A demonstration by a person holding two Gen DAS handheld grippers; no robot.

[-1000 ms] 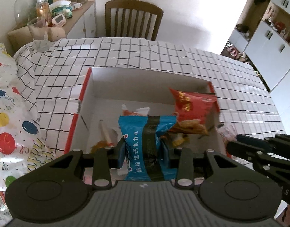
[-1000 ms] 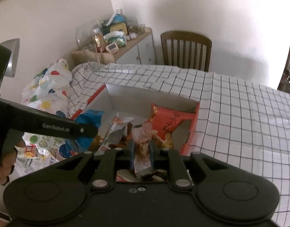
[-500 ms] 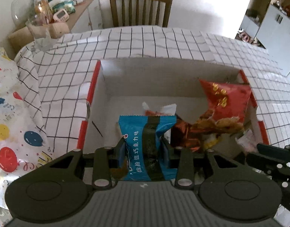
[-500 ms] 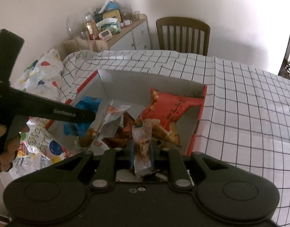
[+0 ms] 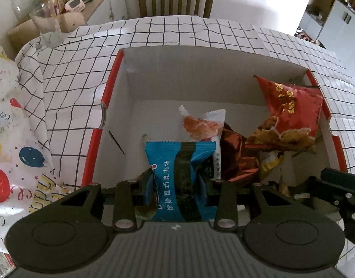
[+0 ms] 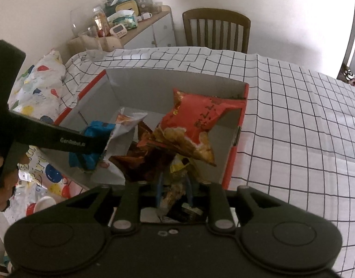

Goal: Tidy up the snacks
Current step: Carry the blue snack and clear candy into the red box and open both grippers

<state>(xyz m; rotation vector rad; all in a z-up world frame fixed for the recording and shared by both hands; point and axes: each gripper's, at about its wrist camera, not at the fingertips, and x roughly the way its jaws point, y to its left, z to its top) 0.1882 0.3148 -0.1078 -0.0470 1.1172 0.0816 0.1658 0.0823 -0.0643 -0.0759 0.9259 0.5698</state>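
Checked tablecloth (image 5: 200,32) carries the red-edged box (image 5: 108,106); my left gripper (image 5: 177,180) pinches a blue packet (image 5: 179,173) above it, red bag (image 5: 291,113) inside, my right gripper (image 6: 174,190) clamps a small wrapper (image 6: 172,192)

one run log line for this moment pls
left claw: shut on blue snack packet | right claw: shut on small snack packet | both at box | red chip bag inside
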